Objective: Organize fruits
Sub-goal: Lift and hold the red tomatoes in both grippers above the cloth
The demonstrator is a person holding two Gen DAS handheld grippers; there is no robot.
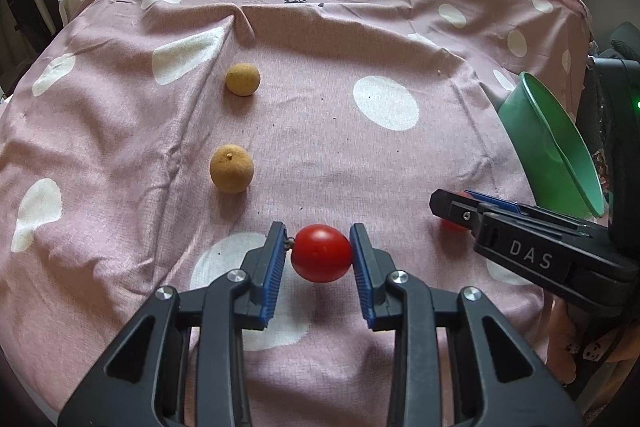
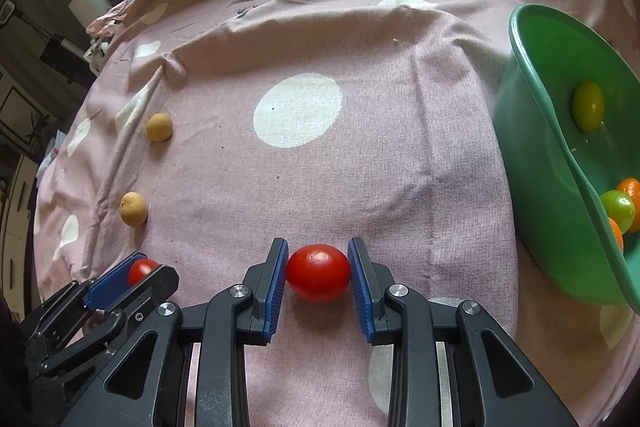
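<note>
Tomatoes sit in both my tools: my left gripper (image 1: 320, 253) has its blue pads closed against a red tomato (image 1: 321, 253), and my right gripper (image 2: 318, 273) has its pads touching each side of a second tomato (image 2: 319, 271). Ahead and to the left of both lie two tan fruits, the nearer one (image 1: 231, 169) and the farther one (image 1: 243, 79), on the pink spotted cloth (image 1: 360, 155). A green bowl (image 2: 532, 147) holding green and orange fruit stands to my right.

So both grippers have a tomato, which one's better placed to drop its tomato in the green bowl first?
Probably the right gripper. Its tomato sits close to the green bowl, which stands on that gripper's own right side. The left gripper, shut on the other tomato, is farther off, with the right gripper between it and the bowl.
</note>
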